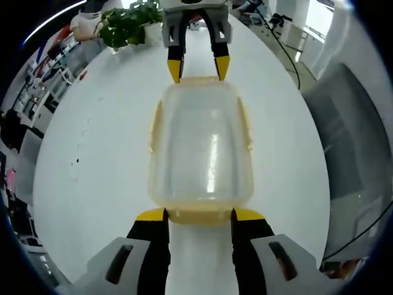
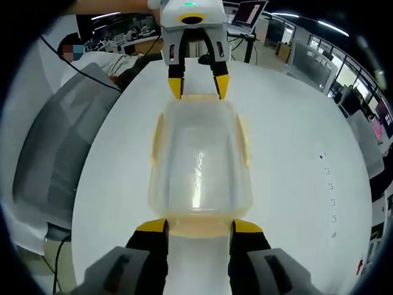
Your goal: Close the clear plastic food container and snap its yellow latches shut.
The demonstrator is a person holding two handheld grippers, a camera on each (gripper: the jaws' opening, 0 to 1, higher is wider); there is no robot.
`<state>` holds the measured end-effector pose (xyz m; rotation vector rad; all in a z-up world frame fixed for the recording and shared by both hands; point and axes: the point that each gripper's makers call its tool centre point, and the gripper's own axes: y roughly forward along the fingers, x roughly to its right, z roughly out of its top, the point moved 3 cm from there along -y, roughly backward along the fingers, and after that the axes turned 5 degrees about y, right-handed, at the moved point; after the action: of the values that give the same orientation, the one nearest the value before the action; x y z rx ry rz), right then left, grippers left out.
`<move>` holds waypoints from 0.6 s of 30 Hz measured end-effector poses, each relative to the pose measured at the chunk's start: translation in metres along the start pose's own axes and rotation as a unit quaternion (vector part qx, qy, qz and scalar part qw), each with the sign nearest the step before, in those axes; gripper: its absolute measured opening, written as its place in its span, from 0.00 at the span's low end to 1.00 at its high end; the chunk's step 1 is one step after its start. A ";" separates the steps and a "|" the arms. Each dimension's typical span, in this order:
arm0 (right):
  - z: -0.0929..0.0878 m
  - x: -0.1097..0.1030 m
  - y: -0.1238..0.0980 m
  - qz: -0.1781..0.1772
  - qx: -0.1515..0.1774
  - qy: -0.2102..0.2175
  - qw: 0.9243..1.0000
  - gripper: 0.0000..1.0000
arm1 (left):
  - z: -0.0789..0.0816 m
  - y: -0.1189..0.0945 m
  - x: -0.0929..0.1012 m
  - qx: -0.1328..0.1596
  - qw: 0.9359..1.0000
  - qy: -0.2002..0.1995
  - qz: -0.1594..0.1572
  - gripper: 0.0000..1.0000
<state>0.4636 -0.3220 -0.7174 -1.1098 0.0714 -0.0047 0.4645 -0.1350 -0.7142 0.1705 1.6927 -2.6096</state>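
The clear plastic food container [image 1: 201,147] is seen lying lid-down-closed on the white desk [image 1: 92,160], between the left claw [image 1: 199,214] at its near end and the right claw [image 1: 198,69] at its far end, each spread wide about an end latch with its yellow tips just beside it. The latching step is judged to be in hand, and a squeeze or press on each yellow latch [image 2: 198,227] is called for next. Nothing is seen inside the container.
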 end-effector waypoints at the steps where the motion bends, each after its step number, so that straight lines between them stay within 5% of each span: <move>1: 0.000 0.000 0.000 0.001 0.000 0.002 1.000 0.36 | 0.000 0.000 0.000 0.001 1.000 0.001 0.000 0.37; 13: -0.003 -0.002 0.000 0.005 0.001 0.016 1.000 0.38 | -0.003 0.000 0.000 -0.015 1.000 0.023 0.001 0.38; 18: -0.003 -0.003 -0.002 0.002 0.006 0.032 0.999 0.47 | -0.004 -0.003 0.002 -0.013 1.000 0.016 0.004 0.43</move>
<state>0.4602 -0.3251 -0.7165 -1.0968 0.1305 -0.0373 0.4628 -0.1295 -0.7132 0.2174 1.7319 -2.5919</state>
